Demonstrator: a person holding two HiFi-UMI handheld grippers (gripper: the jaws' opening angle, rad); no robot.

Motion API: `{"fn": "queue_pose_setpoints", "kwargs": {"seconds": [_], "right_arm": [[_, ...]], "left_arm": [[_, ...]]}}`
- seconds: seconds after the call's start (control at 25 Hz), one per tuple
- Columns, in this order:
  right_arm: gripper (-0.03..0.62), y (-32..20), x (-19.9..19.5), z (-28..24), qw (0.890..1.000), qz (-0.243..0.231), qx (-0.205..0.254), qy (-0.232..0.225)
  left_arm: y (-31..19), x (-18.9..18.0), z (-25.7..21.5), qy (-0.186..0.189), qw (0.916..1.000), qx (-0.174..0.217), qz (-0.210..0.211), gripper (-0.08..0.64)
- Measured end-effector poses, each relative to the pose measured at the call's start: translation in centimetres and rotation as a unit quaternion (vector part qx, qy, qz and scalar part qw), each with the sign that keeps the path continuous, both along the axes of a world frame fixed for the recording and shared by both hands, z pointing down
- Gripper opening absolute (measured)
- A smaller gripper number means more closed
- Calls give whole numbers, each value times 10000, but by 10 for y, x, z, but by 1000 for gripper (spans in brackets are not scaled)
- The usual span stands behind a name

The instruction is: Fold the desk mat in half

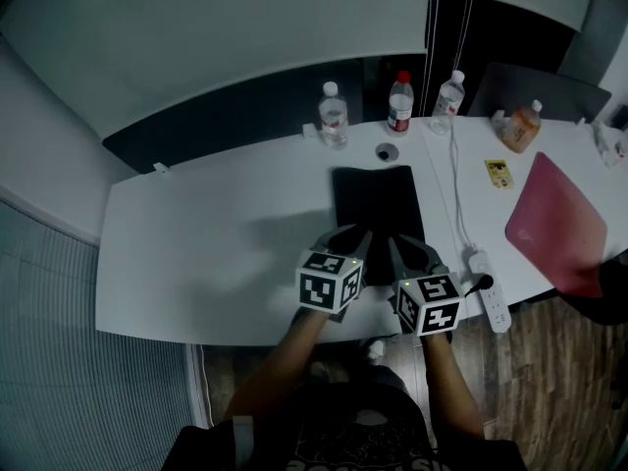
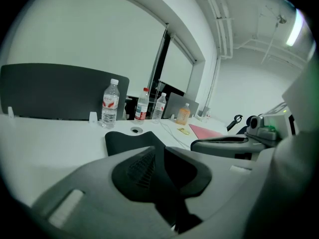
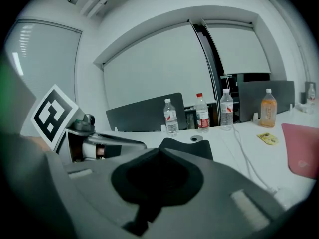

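A black desk mat point(image 1: 378, 204) lies lengthwise on the white table point(image 1: 216, 234), its far end near a round cable hole point(image 1: 387, 152). My left gripper point(image 1: 355, 240) is shut on the mat's near left corner and my right gripper point(image 1: 400, 245) on its near right corner, side by side at the table's front edge. In the left gripper view the mat point(image 2: 130, 139) runs from between the left gripper point(image 2: 158, 152) jaws out over the table, its near end raised. In the right gripper view dark mat point(image 3: 192, 148) fills the right gripper point(image 3: 159, 154) jaws.
Three water bottles point(image 1: 334, 116) point(image 1: 399, 103) point(image 1: 447, 101) and an orange drink bottle point(image 1: 523, 126) stand along the back edge. A red sleeve point(image 1: 556, 224), a yellow card point(image 1: 498, 173), a white cable and a power strip point(image 1: 488, 287) lie right of the mat.
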State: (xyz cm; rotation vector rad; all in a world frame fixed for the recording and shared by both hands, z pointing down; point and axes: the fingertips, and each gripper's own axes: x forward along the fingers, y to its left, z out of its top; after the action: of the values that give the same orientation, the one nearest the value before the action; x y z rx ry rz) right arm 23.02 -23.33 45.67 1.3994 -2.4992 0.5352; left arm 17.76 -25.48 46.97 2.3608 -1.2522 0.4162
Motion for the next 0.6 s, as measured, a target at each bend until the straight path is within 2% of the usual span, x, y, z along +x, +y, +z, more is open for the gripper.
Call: {"fn": "queue_pose_setpoints", "kwargs": {"seconds": [0.6], "right_arm": [[2, 76, -61, -53, 9980, 390, 488, 128]], "left_arm": [[83, -52, -58, -20, 9965, 737, 403, 12]]}}
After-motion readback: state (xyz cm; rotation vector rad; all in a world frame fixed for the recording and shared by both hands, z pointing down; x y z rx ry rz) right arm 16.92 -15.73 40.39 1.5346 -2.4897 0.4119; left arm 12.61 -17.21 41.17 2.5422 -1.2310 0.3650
